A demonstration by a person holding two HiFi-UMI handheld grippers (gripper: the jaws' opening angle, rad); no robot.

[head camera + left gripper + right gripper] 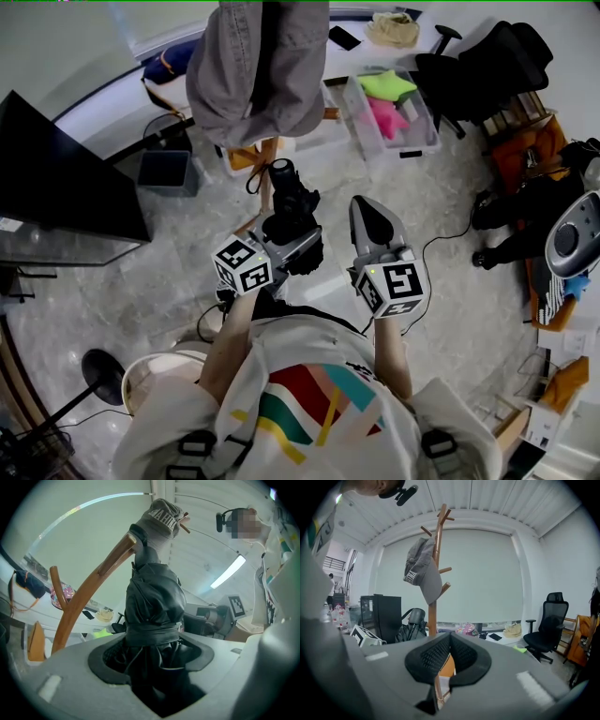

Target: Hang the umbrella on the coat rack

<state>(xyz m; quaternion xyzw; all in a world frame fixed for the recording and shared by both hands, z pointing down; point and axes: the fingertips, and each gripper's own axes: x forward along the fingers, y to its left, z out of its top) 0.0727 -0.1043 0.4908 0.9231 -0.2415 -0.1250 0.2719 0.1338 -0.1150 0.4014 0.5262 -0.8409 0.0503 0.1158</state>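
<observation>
Nearest, my left gripper (154,657) is clamping one umbrella (152,599); my right gripper (449,653) is hovering closed, empty, facing one coat rack (433,609) wearing one cap (423,569).

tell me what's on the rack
A grey cap hangs on the rack, covering its peg. The other pegs in view look bare. The umbrella is in the left claw, not hung yet.

Pale floor (450,281): clear bin (367,131), black office chair (492,61), coat rack (269,178).
</observation>
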